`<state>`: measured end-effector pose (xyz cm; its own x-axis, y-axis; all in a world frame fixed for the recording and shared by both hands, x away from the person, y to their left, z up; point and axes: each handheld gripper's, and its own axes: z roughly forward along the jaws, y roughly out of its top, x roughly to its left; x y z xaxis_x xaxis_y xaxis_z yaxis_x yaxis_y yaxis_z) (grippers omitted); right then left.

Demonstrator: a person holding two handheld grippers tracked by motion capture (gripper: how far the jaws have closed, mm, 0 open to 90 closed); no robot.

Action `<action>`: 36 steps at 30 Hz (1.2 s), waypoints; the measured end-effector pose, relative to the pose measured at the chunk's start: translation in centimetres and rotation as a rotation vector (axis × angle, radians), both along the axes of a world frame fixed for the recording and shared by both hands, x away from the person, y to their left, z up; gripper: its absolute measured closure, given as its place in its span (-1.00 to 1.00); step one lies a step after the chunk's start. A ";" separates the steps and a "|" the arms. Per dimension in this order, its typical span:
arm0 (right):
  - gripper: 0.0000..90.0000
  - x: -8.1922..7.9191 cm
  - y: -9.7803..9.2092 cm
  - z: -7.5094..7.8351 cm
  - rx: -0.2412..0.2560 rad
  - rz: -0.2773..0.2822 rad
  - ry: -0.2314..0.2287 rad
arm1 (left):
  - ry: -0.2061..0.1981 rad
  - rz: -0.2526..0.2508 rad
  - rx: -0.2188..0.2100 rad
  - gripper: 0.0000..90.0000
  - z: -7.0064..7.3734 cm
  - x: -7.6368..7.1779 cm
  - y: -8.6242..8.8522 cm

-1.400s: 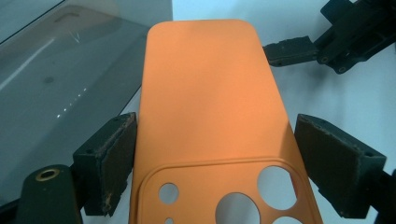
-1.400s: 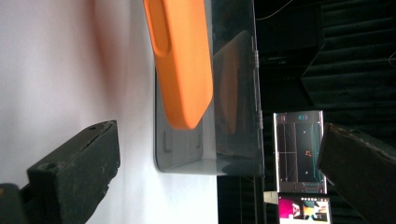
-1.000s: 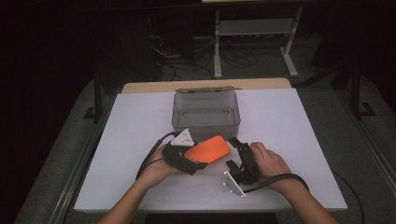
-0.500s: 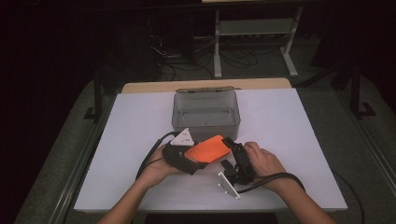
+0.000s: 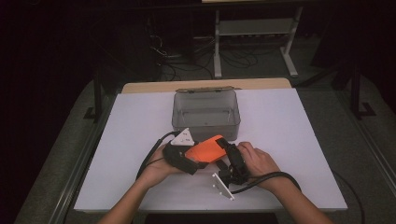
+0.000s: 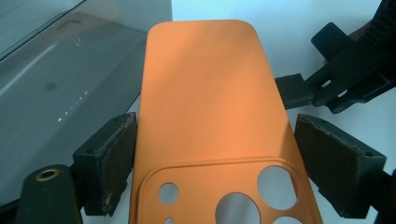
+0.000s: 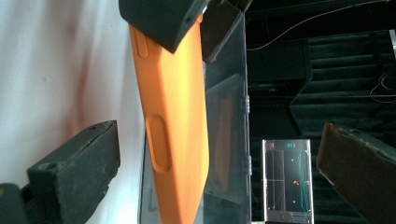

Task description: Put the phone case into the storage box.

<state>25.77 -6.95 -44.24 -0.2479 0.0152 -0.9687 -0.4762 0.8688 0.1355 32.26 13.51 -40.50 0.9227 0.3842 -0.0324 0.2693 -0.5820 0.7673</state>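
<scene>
The orange phone case [image 5: 207, 150] is held just above the white worktop [image 5: 289, 135], in front of the clear plastic box [image 5: 207, 111], camera cut-outs toward the left gripper [image 5: 187, 156]. In the left gripper view its fingers [image 6: 109, 163] flank the case's [image 6: 210, 107] two long edges; the left pad touches, while the right pad stands just off the edge, so I cannot tell whether the grip is firm. The right gripper [image 5: 232, 158] comes at the case's far end, and in the right gripper view its fingers [image 7: 79, 172] are spread wide around the case's [image 7: 175, 112] side with the buttons. The likely risk is that, if the right fingers close off-centre on this thin, flexible shell, it may bend or twist out of the left hold and drop to the worktop.
</scene>
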 end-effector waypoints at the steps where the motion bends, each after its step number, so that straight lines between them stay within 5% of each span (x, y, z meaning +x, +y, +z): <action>1: -1.00 0.0 0.1 0.0 -0.001 0.002 -0.002 | 0.000 0.000 0.000 -0.66 0.0 0.0 0.0; 14: -1.00 0.1 0.5 -0.2 0.004 -0.007 -0.025 | -0.001 0.001 0.003 -0.66 0.0 0.0 0.0; 36: -0.62 0.0 0.6 -0.7 -0.052 -0.005 -0.028 | -0.007 -0.001 0.003 -0.66 0.0 0.0 -0.1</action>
